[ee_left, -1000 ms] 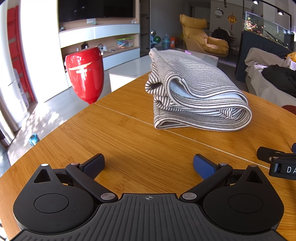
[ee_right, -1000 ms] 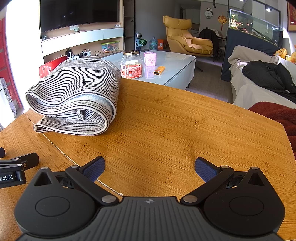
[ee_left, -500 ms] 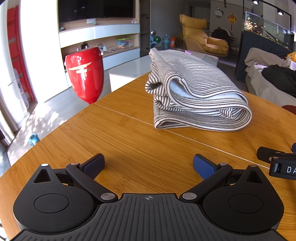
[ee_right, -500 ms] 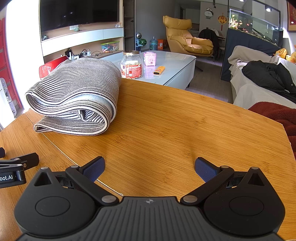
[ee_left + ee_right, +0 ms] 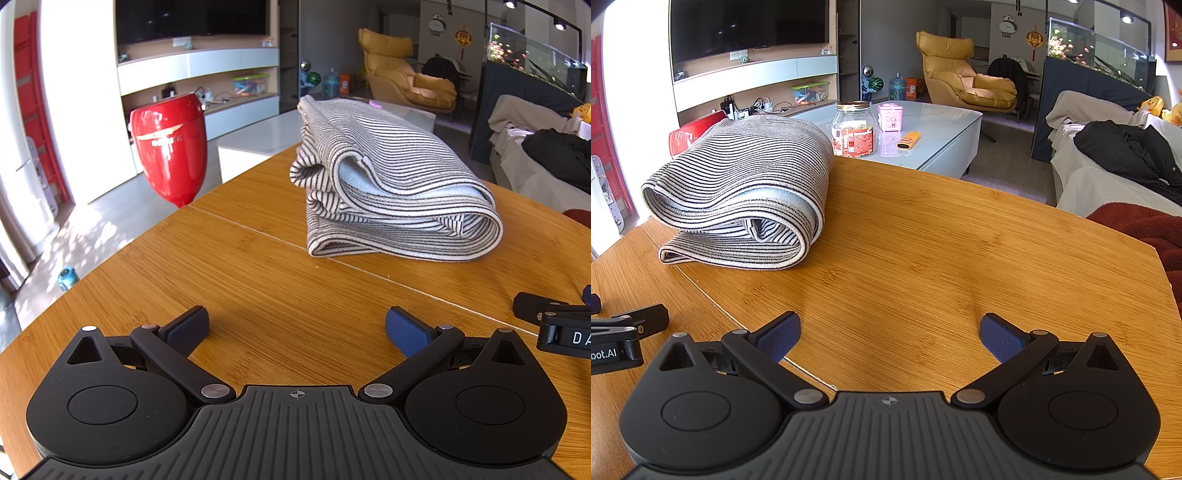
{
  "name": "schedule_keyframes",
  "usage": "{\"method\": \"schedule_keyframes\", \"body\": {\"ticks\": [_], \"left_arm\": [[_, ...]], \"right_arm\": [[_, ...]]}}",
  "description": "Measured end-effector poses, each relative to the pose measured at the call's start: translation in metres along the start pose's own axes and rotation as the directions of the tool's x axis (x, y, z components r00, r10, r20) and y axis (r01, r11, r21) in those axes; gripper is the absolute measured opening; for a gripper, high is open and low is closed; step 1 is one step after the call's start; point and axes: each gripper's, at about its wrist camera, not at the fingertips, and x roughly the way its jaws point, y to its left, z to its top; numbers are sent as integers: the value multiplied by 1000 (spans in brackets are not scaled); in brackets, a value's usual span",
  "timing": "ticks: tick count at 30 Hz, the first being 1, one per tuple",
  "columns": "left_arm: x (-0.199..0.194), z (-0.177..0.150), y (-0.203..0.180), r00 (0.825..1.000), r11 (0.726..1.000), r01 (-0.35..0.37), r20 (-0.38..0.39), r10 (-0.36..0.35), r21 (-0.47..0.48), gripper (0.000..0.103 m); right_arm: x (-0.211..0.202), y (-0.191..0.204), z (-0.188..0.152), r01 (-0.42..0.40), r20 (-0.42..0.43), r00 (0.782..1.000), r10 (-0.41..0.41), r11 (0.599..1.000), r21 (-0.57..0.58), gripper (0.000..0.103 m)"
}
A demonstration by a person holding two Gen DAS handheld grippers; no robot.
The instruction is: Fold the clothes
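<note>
Both tongs sit low over the wooden counter (image 5: 258, 280), left tongs (image 5: 297, 326) and right tongs (image 5: 890, 332) each spread wide with nothing between the blue pads. Striped garment (image 5: 388, 192) lies folded in a thick bundle on the counter, well ahead of both, touching neither. Beyond the counter edge: red vase-shaped object (image 5: 170, 147), glass jar (image 5: 854, 129) on a white coffee table (image 5: 942, 129).

Right gripper (image 5: 554, 325): in the left wrist view, cut off by the right edge; only a black piece lettered "DA" showed.
Left gripper (image 5: 617, 339): in the right wrist view, cut off by the left edge; lettering read "bot.AI".
Red chair (image 5: 696, 131): mostly hidden behind the folded striped garment (image 5: 746, 192).
Jar (image 5: 854, 129): label print too small to read.
</note>
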Motion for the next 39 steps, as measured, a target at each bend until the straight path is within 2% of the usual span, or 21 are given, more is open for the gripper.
{"method": "schedule_keyframes", "body": {"ticks": [13,17,24,31,39], "left_arm": [[2,1,-2,1000,1000,3,1,-3,5,103],[7,5,0,999,999,37,1,-37,25,103],[10,7,-2,999,999,42,2,-42,32,103],[20,16,-1,995,992,100,-23,-98,73,103],[15,12,3,996,994,85,-36,-83,64,103]], "right_arm": [[-1,-2,-1,1,1,1000,-1,1000,1,103],[-1,-3,-1,0,1,1000,0,1000,1,103],[-3,-3,-2,-3,1,1000,3,1000,-2,103],[-3,-2,-2,-3,1,1000,3,1000,-2,103],[-3,-2,-2,-1,1,1000,1,1000,1,103]]}}
